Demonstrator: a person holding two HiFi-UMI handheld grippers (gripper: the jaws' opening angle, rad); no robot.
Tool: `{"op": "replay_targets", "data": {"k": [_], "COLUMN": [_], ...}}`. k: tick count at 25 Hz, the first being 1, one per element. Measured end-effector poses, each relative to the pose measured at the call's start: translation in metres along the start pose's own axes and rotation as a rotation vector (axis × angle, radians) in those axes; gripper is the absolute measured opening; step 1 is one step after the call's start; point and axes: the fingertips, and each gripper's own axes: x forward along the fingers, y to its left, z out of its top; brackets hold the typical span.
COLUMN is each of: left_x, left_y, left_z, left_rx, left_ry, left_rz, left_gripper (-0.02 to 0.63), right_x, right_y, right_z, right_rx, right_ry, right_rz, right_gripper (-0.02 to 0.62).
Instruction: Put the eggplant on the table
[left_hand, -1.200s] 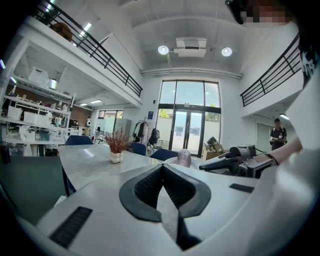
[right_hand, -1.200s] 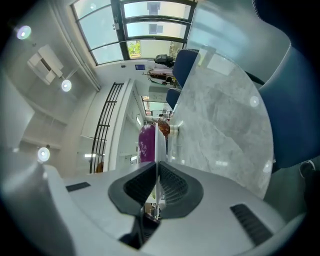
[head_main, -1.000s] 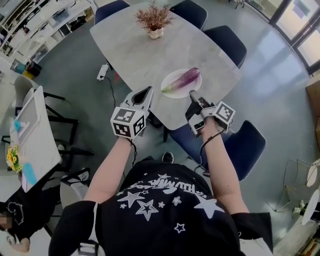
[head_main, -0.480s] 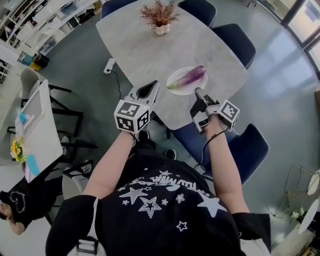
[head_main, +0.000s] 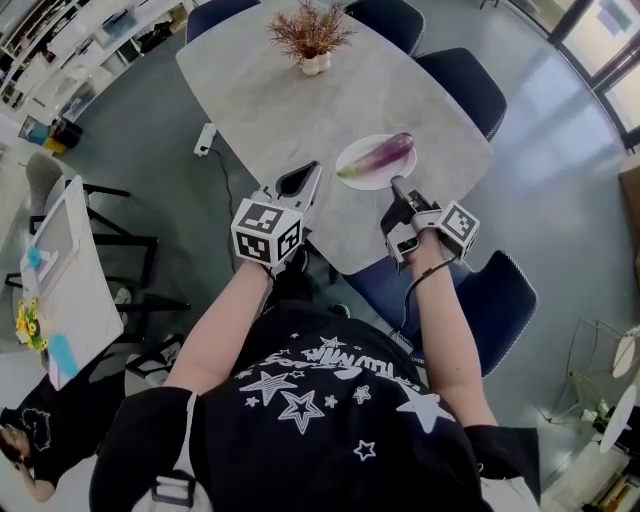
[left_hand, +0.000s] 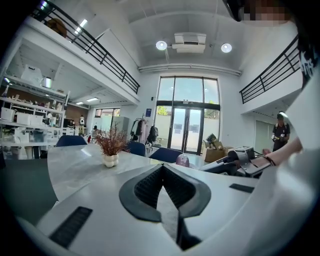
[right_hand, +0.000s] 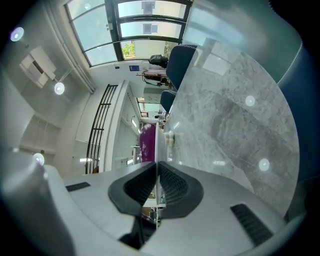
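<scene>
Your right gripper (head_main: 396, 186), squeezed shut on nothing, has crept closer; the eggplant (head_main: 381, 156) lies at twelve o'clock, pointing toward two.

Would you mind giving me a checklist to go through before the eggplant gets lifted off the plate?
1. Eggplant lies on the plate: ok.
2. Right claw points at the plate, just short of it: ok.
3. Right claw open for a grasp: not ok, shut.
4. Left claw empty: ok, shut on nothing.
5. Bare table beside the plate for setting down: ok.
</scene>
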Motion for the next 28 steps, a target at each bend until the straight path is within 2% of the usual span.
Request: {"op": "replay_targets", "data": {"k": [7,16,28], "left_x": [0.040,0.093,0.137], "left_y": [0.036,0.103,0.155], "left_z": [0.009,0.012,-0.004], "left_rx": [-0.007,-0.012,-0.044], "left_ry": [0.015,0.049,0.105], "left_rz": [-0.066,-0.132,-0.194], "left_gripper": [0.008,0.008,0.008], "right_x": [0.032,0.104,0.157], "right_y": [-0.005,-0.014,-0.061], "right_z": [0.017,0.039,0.048], "right_rx": [0.005,-0.017,0.029], "right_ry": [-0.054,-0.092,-0.133], "right_rz": [-0.049,-0.107,-0.210], "right_gripper": [0.021,0.021,0.021]}}
